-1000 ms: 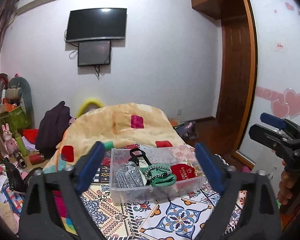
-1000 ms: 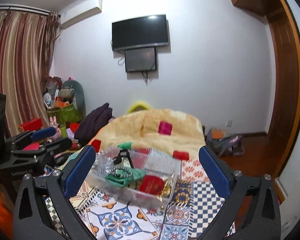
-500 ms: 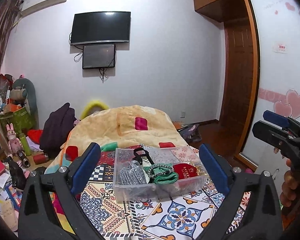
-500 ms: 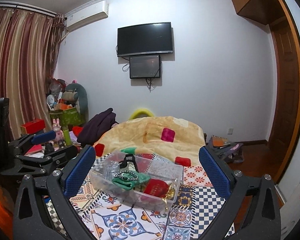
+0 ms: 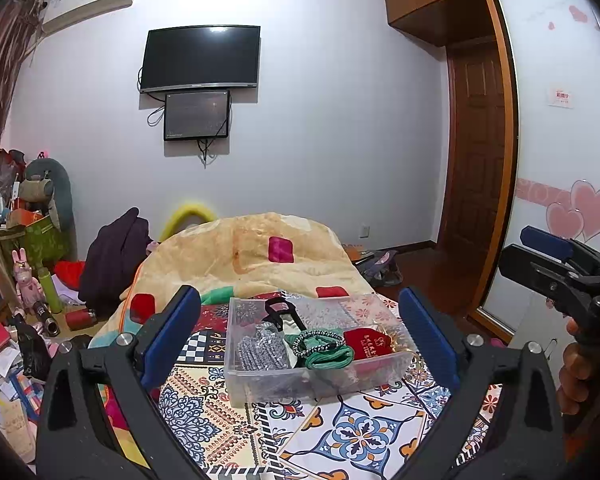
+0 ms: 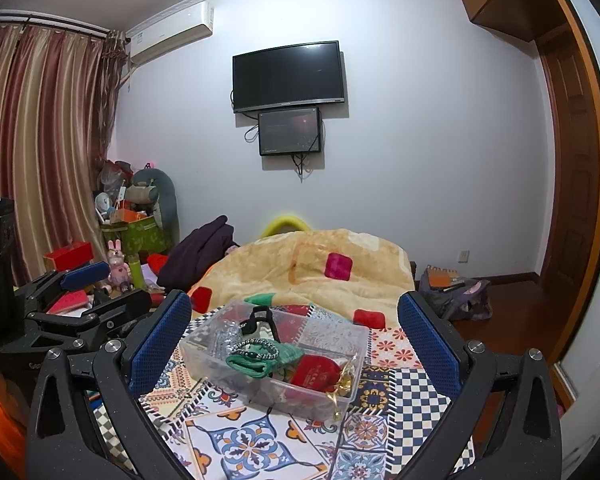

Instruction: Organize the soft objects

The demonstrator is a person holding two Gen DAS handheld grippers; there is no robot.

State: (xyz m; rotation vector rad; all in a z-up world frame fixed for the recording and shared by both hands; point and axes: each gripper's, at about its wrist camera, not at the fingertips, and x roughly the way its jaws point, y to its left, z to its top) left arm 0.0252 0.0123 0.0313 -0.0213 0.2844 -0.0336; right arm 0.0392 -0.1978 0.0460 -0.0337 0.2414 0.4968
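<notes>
Left gripper (image 5: pixel 300 344): held spread wide, nothing gripped.
Right gripper (image 6: pixel 294 344): held spread wide, nothing gripped.
Box (image 5: pixel 300 380): set on patterned bedspread (image 5: pixel 360 436); pouches (image 5: pixel 366 343) seen inside.

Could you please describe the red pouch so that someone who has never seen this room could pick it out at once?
Start at the bed with the patterned quilt; a clear plastic bin sits on it. The red pouch lies inside, at the right-hand end in the left wrist view, beside a green fabric piece. It alone is red with gold lettering.
</notes>
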